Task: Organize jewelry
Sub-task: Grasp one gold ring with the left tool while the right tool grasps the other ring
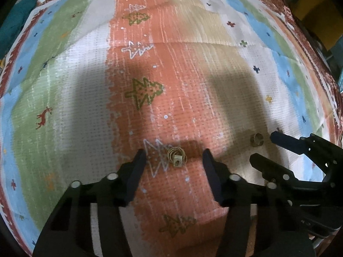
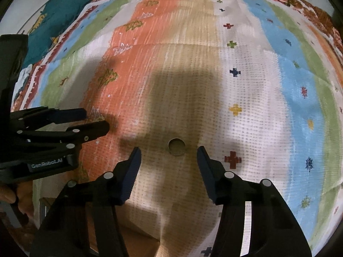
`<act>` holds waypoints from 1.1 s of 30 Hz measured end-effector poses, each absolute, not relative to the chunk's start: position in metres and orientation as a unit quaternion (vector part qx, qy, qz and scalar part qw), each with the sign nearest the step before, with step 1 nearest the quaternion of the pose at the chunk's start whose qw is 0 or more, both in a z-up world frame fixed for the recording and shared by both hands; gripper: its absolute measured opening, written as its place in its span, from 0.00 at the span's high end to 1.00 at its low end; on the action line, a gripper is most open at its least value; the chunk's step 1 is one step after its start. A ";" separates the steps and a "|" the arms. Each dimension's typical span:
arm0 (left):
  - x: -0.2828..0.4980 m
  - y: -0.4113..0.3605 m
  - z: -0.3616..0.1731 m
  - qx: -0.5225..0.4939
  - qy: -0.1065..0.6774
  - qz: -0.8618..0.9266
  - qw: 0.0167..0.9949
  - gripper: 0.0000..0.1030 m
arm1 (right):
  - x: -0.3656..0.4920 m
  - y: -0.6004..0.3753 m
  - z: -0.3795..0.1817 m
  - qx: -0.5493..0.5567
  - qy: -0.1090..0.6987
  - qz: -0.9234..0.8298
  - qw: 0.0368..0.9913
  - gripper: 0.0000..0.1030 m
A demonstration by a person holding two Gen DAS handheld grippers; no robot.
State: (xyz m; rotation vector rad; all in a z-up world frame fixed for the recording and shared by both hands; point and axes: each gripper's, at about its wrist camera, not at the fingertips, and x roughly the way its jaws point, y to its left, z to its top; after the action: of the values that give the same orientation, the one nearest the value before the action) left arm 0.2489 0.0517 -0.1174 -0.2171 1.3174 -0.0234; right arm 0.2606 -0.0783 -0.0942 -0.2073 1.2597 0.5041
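A bunch of thin gold rings with a small tag (image 1: 177, 156) lies on the orange stripe of the patterned cloth (image 1: 193, 75). My left gripper (image 1: 174, 156) is open, its fingertips either side of the bunch, just above the cloth. A wide gold band ring (image 2: 176, 146) lies on the beige stripe, also in the left wrist view (image 1: 256, 139). My right gripper (image 2: 168, 153) is open and empty, fingertips flanking the band just short of it. It shows in the left wrist view (image 1: 264, 147), and the left gripper in the right wrist view (image 2: 97, 121).
The striped cloth with tree, deer and cross motifs covers the whole surface, with a crease across the far part. A teal fabric item (image 2: 57, 21) lies at the far left edge. Yellow boxes (image 1: 310, 4) stand beyond the far right edge.
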 end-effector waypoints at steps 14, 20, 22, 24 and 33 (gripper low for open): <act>0.261 0.044 -0.123 -0.070 0.620 0.000 0.782 0.66 | 0.269 -0.076 -0.109 -0.096 0.596 0.232 0.762 0.65; 0.261 0.040 -0.123 -0.052 0.625 0.002 0.779 0.74 | 0.270 -0.075 -0.110 -0.103 0.595 0.230 0.763 0.79; 0.262 0.039 -0.124 -0.048 0.627 0.004 0.778 0.78 | 0.271 -0.076 -0.110 -0.104 0.596 0.231 0.762 0.81; 0.262 0.037 -0.124 -0.045 0.628 0.005 0.777 0.85 | 0.271 -0.076 -0.110 -0.104 0.595 0.230 0.763 0.81; 0.258 0.037 -0.122 -0.052 0.625 0.004 0.779 0.85 | 0.268 -0.077 -0.108 -0.110 0.591 0.229 0.766 0.81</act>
State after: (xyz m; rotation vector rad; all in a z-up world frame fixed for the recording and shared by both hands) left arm 0.2581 0.0372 -0.1220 -0.1127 1.3505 0.0077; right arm 0.2677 -0.0768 -0.1081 -0.2388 1.2840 0.4983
